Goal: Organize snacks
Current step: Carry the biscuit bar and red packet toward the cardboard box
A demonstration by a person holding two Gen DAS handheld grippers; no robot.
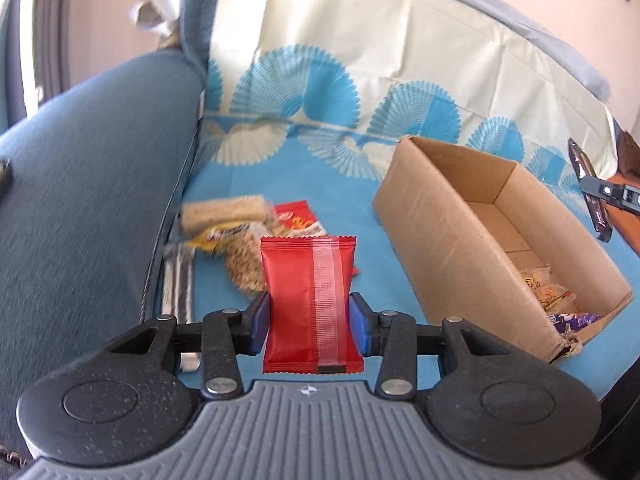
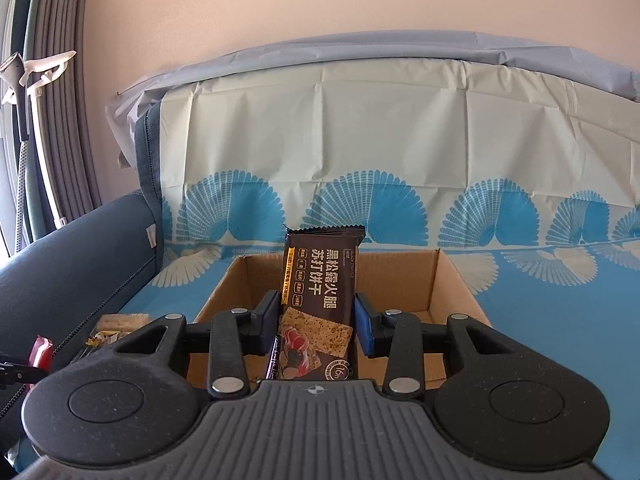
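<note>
**Both hands loaded, box waiting**

Right now you are mid-carry with a snack in each hand. Your left gripper [image 1: 310, 322] is clamped on a plain red foil packet [image 1: 308, 300], its back seam facing the camera, so no print can be read. Your right gripper [image 2: 316, 330] is closed on a dark brown cracker packet [image 2: 318, 304], held upright just in front of the open cardboard box [image 2: 448, 280].

That cracker packet carries the only clear writing: large Chinese characters reading 黑松露火腿苏打饼干 (black truffle and ham soda crackers), with small English "BLACK TRUFFLE" along one edge, a picture of crackers and ham, and a round badge marked "16". The yellow strip of smaller print is too fine to read.

Judging from this, the step in hand is delivery into the box. It already holds a few wrapped snacks at its near end: a purple wrapper [image 1: 576, 320] and clear sachets with yellow print [image 1: 548, 284], their brands illegible. The far end looks bare.

For the next move, bring the right packet over the box's near rim, lower it inside, then part the fingers. The left packet should cross the blue patterned cover [image 1: 320, 176] toward the box's long wall and go in after.

More snacks lie against the sofa arm's edge: a pale sesame bar [image 1: 224, 210], a seeded cake [image 1: 244, 268] and a red packet with orange lettering [image 1: 298, 222], blurred beyond reading.
</note>
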